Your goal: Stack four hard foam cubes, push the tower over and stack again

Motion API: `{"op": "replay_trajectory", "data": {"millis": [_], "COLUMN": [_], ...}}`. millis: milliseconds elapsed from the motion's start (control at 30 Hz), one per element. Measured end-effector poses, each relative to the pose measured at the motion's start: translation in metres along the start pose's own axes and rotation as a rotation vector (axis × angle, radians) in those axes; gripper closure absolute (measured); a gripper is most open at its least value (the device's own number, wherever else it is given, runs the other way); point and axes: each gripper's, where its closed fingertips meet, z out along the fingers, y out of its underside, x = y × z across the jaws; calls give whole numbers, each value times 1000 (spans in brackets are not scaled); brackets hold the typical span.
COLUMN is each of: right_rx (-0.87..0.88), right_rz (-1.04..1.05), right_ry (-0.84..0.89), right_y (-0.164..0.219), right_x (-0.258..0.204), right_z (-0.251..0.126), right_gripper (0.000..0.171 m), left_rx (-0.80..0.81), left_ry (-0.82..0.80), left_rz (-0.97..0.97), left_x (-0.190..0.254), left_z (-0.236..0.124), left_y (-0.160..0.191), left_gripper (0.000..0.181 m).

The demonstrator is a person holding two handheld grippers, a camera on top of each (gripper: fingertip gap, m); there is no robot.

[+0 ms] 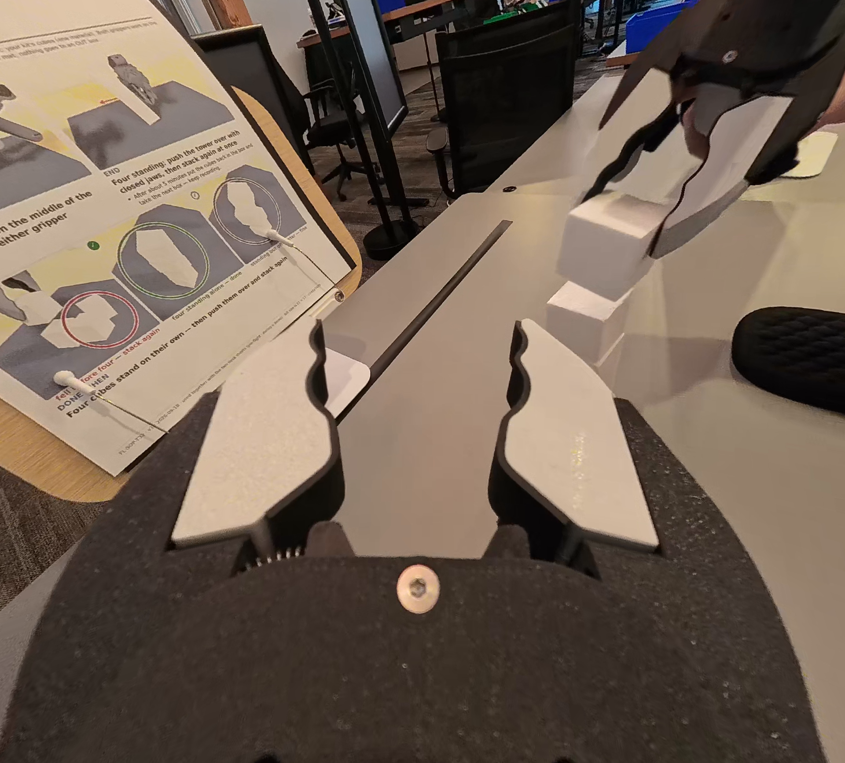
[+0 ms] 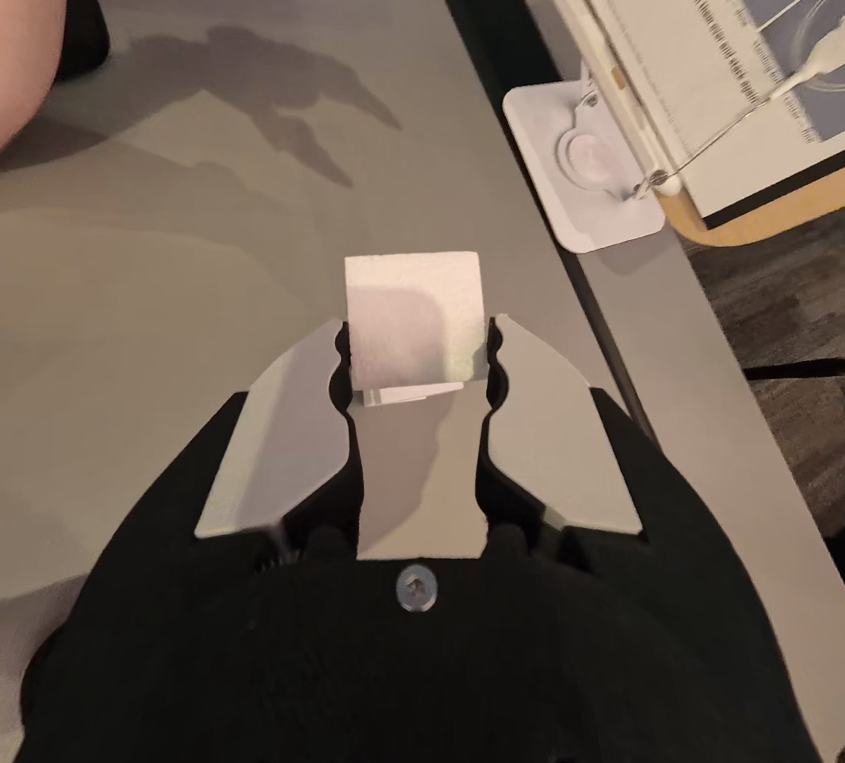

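Right gripper (image 2: 417, 345) pinches a white cube (image 2: 414, 311) over a second cube (image 1: 583, 320); left gripper (image 1: 418, 345) is spread, empty. Lower cubes are mostly hidden.

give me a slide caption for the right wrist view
Right tongs shut on a white foam cube, held just above another cube on the grey table.

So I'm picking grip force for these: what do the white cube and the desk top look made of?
White cube: looks like rigid foam, with a matte, finely grainy face and crisp edges, undented between the right gripper fingers. Desk top: smooth grey, probably laminate, with a slight sheen that carries soft reflections and shadows; the core is not visible.
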Motion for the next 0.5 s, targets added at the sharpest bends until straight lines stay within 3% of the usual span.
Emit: {"op": "replay_trajectory", "data": {"millis": [233, 500], "right_rx": [-77, -33], "right_rz": [5, 50], "right_ry": [-54, -59], "right_y": [19, 21], "right_x": [3, 9], "right_z": [13, 20], "right_gripper": [113, 112], "left_rx": [-18, -45], "left_ry": [3, 7], "left_rz": [-9, 6], "left_x": [-3, 0], "left_z": [2, 6], "left_y": [5, 10], "left_gripper": [104, 104]}}
